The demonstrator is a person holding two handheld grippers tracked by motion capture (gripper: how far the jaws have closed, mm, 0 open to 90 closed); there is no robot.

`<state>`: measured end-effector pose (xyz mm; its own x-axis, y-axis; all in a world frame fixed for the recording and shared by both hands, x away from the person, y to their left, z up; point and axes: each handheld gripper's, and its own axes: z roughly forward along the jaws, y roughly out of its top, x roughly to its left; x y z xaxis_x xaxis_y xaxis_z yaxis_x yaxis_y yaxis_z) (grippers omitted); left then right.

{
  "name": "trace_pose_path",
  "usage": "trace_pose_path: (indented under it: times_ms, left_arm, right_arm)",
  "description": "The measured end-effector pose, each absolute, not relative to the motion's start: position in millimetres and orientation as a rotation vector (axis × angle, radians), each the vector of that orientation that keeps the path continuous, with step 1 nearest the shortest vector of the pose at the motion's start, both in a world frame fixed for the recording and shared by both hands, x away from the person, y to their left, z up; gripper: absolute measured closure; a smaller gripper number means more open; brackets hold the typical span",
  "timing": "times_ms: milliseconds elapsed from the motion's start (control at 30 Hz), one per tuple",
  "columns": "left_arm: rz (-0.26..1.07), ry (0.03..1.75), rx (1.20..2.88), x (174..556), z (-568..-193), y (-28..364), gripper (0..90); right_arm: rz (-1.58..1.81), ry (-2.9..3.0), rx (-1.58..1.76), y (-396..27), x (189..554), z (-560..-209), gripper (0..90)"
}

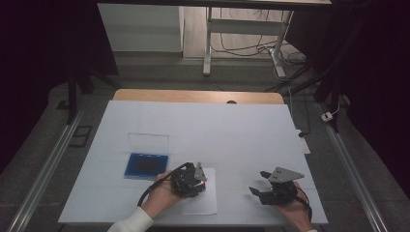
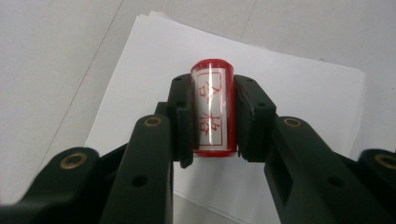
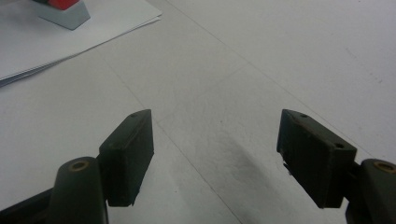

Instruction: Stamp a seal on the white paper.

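Over the paper sheet (image 1: 200, 199), L gripper (image 2: 212, 112) clamps the red stamp (image 2: 212, 109) w/ no imprint visible yet (R gripper (image 3: 215, 140) gapes wide, holding nothing), so pressing's prob. left.

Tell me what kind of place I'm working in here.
Probably a lab or recording workspace, not an office: a table under a white cover, dark curtains around it, a bare frame with loose cables behind. On it lie a blue ink pad and paper.

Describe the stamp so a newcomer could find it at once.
On the white table cover, find the paper stack near the front edge. Above it the left claw grips the stamp: a clear cylinder with red ends and red characters.
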<state>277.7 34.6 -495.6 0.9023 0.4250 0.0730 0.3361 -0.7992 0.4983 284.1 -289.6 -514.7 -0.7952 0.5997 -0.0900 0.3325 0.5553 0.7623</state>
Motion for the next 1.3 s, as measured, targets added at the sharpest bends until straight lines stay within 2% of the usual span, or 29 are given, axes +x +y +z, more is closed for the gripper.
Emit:
trace_pose_path:
  times_ms: [200, 467, 867, 1300]
  left_arm:
    - [0.253, 0.548, 2.567, 277, -496, 35, 69.6]
    - [0.333, 0.537, 2.555, 269, -495, 33, 68.9]
    - [0.267, 0.538, 2.498, 269, -492, 39, 69.5]
    - [0.23, 0.567, 2.322, 268, -457, 69, 69.5]
  right_arm:
    - [1.104, 2.449, 0.771, -289, 283, -514, 27.2]
    - [1.104, 2.453, 0.768, -290, 283, -514, 27.3]
    - [1.108, 2.445, 0.772, -292, 283, -514, 27.3]
    - [1.112, 2.443, 0.774, -293, 283, -513, 27.3]
